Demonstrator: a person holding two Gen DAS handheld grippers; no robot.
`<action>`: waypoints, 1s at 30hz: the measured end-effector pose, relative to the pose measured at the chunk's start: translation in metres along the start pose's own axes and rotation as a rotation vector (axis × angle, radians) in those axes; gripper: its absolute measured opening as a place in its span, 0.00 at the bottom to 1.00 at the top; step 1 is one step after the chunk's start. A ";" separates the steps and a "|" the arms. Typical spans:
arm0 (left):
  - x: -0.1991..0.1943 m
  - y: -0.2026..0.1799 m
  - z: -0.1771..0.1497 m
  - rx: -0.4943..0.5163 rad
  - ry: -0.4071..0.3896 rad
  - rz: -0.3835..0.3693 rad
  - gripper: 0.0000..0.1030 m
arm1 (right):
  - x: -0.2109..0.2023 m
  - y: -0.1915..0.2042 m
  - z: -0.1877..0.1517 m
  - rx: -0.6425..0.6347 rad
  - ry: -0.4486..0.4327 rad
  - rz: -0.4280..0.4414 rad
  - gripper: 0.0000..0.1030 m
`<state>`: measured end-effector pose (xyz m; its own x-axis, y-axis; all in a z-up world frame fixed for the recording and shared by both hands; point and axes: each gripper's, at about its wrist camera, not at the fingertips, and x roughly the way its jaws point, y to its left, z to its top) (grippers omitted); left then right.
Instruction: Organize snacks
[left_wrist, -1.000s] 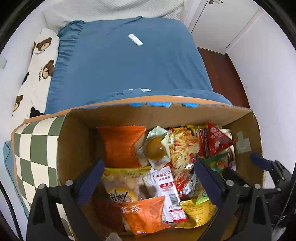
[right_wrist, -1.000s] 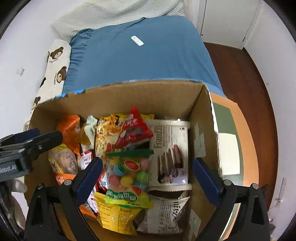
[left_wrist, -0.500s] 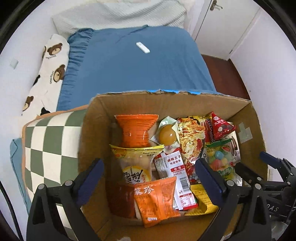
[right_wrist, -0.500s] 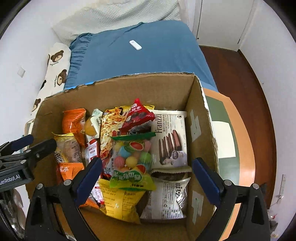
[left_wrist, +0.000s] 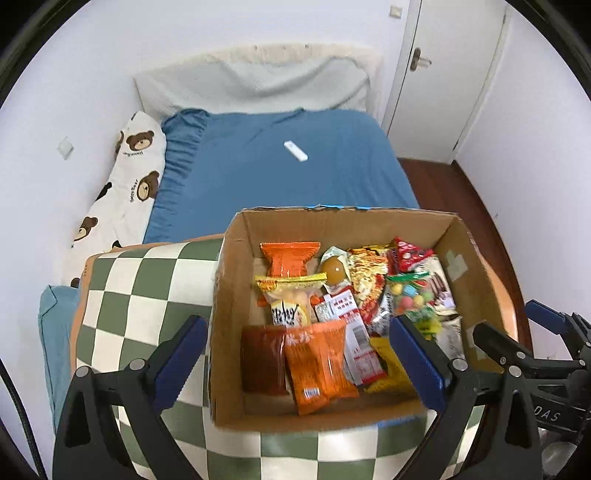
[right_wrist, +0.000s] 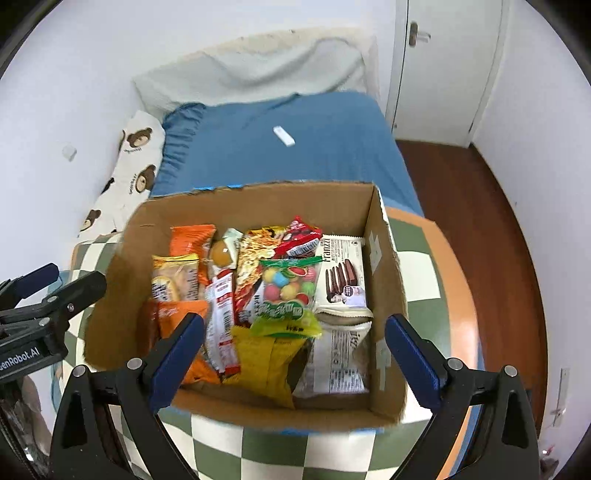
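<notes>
We find the snacks packed in an open box that sits on a checkered desk at the foot of the bed. The left gripper hangs over the box's near-left corner, fingers spread wide and holding nothing; the right gripper hangs over the near wall, likewise spread and empty. We judge the sorting either finished or not yet started on any one packet; the pictures do not settle which. Risks noted: the packets overlap closely, so a grab at the candy bag may also pinch the noodle packet beside it or drag the yellow bag beneath. The foil wrappers look slick and soft, so a shallow grip may slip, and a hard one may crush the wafers. The left fingers straddle the box wall, so a straight descent may strike cardboard and shove the box along the desk. The two grippers stand near each other and may collide if both reach in together.
</notes>
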<state>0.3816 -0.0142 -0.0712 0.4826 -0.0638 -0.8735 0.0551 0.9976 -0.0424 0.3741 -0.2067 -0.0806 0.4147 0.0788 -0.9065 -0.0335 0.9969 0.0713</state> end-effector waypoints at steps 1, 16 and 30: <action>-0.007 0.000 -0.005 -0.005 -0.011 0.002 0.98 | -0.007 0.002 -0.004 -0.004 -0.014 0.000 0.97; -0.115 0.005 -0.085 -0.023 -0.202 0.038 0.98 | -0.126 0.020 -0.093 -0.047 -0.242 -0.008 1.00; -0.206 0.005 -0.160 -0.025 -0.319 0.056 0.98 | -0.239 0.031 -0.173 -0.064 -0.398 -0.022 1.00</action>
<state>0.1427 0.0087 0.0305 0.7341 -0.0106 -0.6790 0.0011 0.9999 -0.0145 0.1168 -0.1943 0.0667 0.7354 0.0645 -0.6745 -0.0724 0.9972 0.0163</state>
